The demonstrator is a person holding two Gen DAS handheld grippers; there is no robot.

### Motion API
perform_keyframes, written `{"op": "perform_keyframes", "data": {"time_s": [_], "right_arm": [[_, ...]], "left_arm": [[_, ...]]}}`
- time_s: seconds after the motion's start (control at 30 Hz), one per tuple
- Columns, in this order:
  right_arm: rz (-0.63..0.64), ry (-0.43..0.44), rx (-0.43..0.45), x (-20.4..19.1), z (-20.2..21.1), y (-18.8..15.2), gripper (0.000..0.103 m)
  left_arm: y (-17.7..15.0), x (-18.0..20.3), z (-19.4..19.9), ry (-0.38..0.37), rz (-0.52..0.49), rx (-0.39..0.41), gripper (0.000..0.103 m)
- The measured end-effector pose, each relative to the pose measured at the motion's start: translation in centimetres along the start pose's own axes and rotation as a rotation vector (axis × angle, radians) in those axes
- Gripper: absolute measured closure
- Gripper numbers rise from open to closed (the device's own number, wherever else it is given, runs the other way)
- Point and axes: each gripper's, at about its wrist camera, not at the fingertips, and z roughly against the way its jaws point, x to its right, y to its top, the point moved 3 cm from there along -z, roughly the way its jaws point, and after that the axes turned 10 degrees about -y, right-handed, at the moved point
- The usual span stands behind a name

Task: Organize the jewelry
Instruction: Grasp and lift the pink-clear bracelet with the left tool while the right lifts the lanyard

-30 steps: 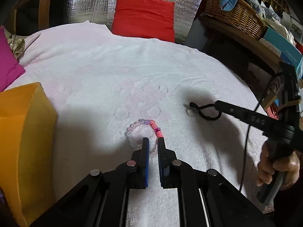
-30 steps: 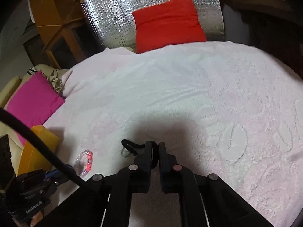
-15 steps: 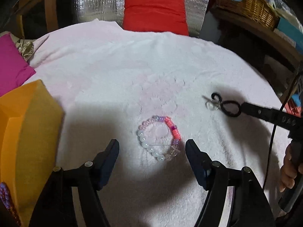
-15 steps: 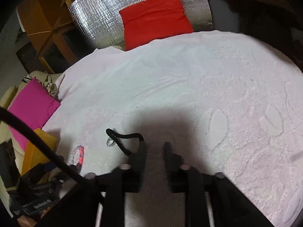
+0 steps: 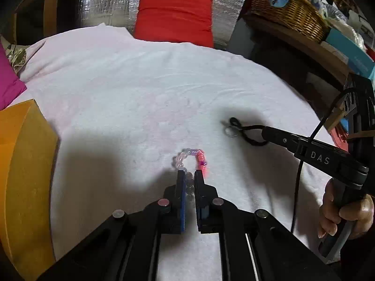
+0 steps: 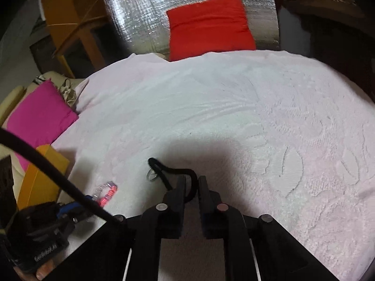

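Observation:
A beaded bracelet [image 5: 190,158] of clear, purple and pink beads lies on the white towel [image 5: 140,93]. My left gripper [image 5: 189,174] is shut on the bracelet's near side. It also shows in the right wrist view [image 6: 106,193]. A black cord with a clear ring [image 5: 243,131] lies to the right. My right gripper [image 6: 191,180] is shut on the cord's loop [image 6: 174,172]; its ring [image 6: 151,175] rests on the towel.
An orange box [image 5: 23,182] stands at the left edge of the towel. A red cushion [image 5: 173,18] and silver foil panel are at the back. A pink cushion [image 6: 39,114] lies far left. A wicker basket [image 5: 288,11] sits on a shelf at right.
Half a second ago my left gripper was wide open above the bracelet; now it has closed on it. My right gripper has also narrowed onto the black cord.

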Motion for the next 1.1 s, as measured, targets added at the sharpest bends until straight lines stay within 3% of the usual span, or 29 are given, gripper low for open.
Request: {"op": "perform_keyframes", "data": {"time_s": [0.4,0.47,0.53,0.57,0.7,0.8,0.87,0.9,1.0,1.1], "right_arm": [[-0.012,0.028,0.028,1.3,4.3,-1.4,0.091],[-0.007,0.032,0.036,0.5,4.2,-1.2,0.083],[-0.003,0.03,0.038,-0.4,3.6,-0.6,0.052],[-0.003,0.029,0.045,-0.8,3.4,-0.4,0.046],[0.052,0.014,0.07,-3.3,1.8,0.9,0.045],[0.083,-0.02,0.034,-4.5,-0.2,1.0,0.049],[0.094,-0.028,-0.002,-5.0,-1.9,0.6,0.062],[0.117,-0.052,-0.011,-5.2,-2.6,0.4,0.075],[0.145,-0.102,0.005,-5.1,-2.4,0.4,0.093],[0.108,-0.1,0.026,-3.7,-0.9,0.4,0.095]], "left_arm": [[-1.9,3.3,2.6,-0.007,-0.072,-0.009,0.095],[-2.1,3.3,2.7,-0.004,-0.072,-0.01,0.095],[-2.0,3.2,2.5,0.003,-0.077,-0.015,0.095],[-2.0,3.1,2.4,0.003,-0.077,-0.021,0.095],[-2.1,2.2,1.9,0.002,-0.068,-0.053,0.095],[-2.3,1.3,1.2,0.03,-0.068,-0.092,0.095],[-2.5,0.8,0.9,0.022,-0.076,-0.122,0.094],[-2.5,0.7,0.8,0.029,-0.081,-0.131,0.089],[-2.7,0.8,1.1,0.005,-0.096,-0.132,0.073],[-2.7,1.4,1.4,-0.023,-0.105,-0.135,0.04]]}}
